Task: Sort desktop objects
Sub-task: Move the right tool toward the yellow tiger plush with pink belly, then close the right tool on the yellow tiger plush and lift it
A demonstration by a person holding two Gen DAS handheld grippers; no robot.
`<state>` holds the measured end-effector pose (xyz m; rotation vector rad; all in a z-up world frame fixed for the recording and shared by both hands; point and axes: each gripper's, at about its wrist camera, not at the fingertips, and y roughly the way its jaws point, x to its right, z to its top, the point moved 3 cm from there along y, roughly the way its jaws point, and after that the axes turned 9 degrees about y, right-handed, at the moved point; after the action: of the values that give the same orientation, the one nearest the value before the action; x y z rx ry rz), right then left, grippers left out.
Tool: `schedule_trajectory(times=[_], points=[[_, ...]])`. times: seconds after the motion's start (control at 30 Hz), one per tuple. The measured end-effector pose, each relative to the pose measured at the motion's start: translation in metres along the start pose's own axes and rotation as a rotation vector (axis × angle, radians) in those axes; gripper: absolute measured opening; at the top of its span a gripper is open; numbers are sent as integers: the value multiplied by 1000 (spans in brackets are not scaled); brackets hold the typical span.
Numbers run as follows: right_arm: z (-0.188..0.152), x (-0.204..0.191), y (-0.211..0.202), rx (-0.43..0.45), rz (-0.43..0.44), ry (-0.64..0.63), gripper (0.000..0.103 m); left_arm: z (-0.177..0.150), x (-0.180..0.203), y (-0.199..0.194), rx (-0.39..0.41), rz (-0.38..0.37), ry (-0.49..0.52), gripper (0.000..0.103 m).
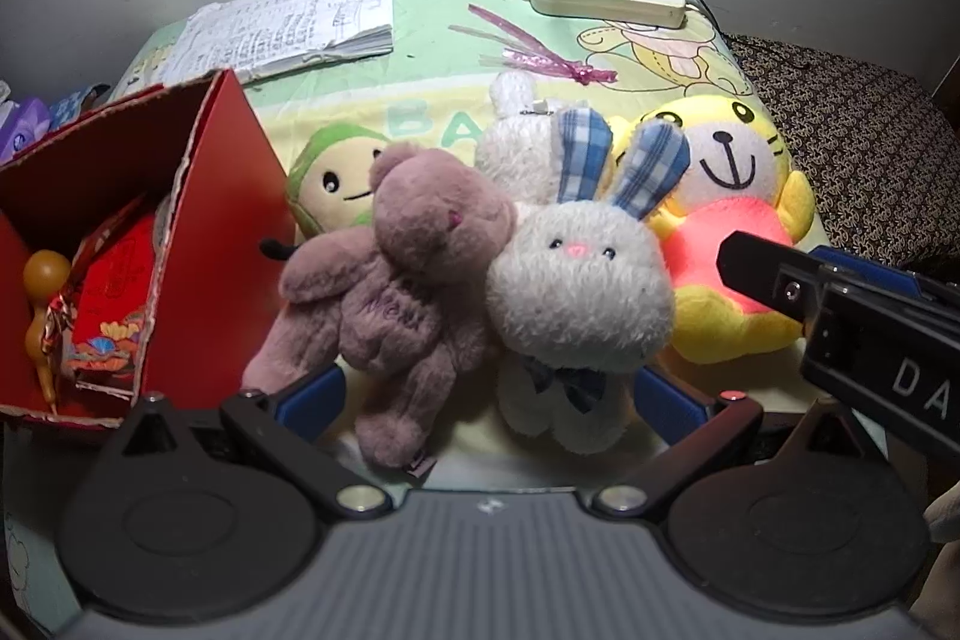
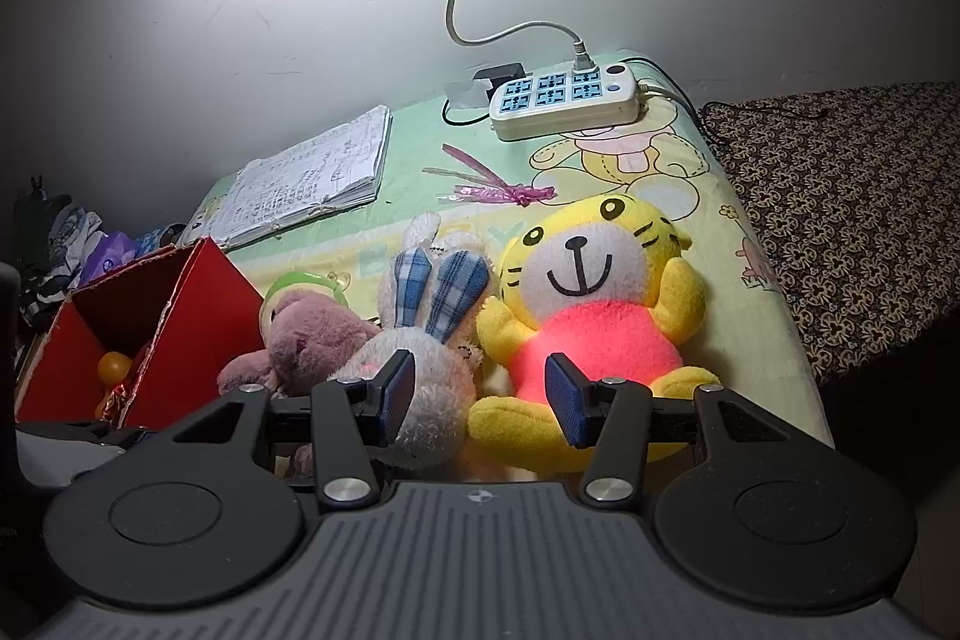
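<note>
Both grippers hang with jaws spread wide, holding nothing. The left gripper (image 1: 480, 394) straddles the pink bear (image 1: 396, 292) and grey rabbit (image 1: 576, 292); the right gripper (image 2: 480, 400) faces the yellow tiger (image 2: 594, 316).

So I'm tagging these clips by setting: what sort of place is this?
Probably a bedroom or a child's corner at home. Plush toys, such as the yellow tiger and a grey rabbit, lie on a cartoon-print cloth against a bare wall, with a handwritten notebook and a power strip.

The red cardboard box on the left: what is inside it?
Inside the red cardboard box: an orange gourd ornament and a red packet with a fan pattern. The box walls hide anything deeper.
</note>
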<state>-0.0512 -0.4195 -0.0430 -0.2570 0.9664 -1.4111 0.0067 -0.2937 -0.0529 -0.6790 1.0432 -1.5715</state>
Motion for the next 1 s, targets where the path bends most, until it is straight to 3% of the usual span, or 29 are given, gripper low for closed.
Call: schedule_trajectory(times=[0.07, 0.23, 0.37, 0.57, 0.77, 0.9, 1.0], points=[[-1, 3, 0, -1, 8, 10, 51, -2, 1, 1, -3, -12, 1, 102], [-2, 17, -1, 4, 31, 43, 51, -14, 2, 6, -25, -165, -22, 100], [-2, 35, 0, -5, 63, 104, 51, -18, -2, 0, 37, -209, -43, 101], [5, 60, -1, 28, 103, 213, 50, -5, -12, -4, 77, -356, -112, 99], [16, 85, 1, 58, 51, 237, 50, 14, 20, -26, 190, -436, 31, 96], [19, 104, 11, 26, 63, 291, 52, 23, 55, -20, 193, -496, 126, 88], [20, 118, 28, -31, 114, 354, 52, 32, 78, -3, 171, -487, 189, 81]])
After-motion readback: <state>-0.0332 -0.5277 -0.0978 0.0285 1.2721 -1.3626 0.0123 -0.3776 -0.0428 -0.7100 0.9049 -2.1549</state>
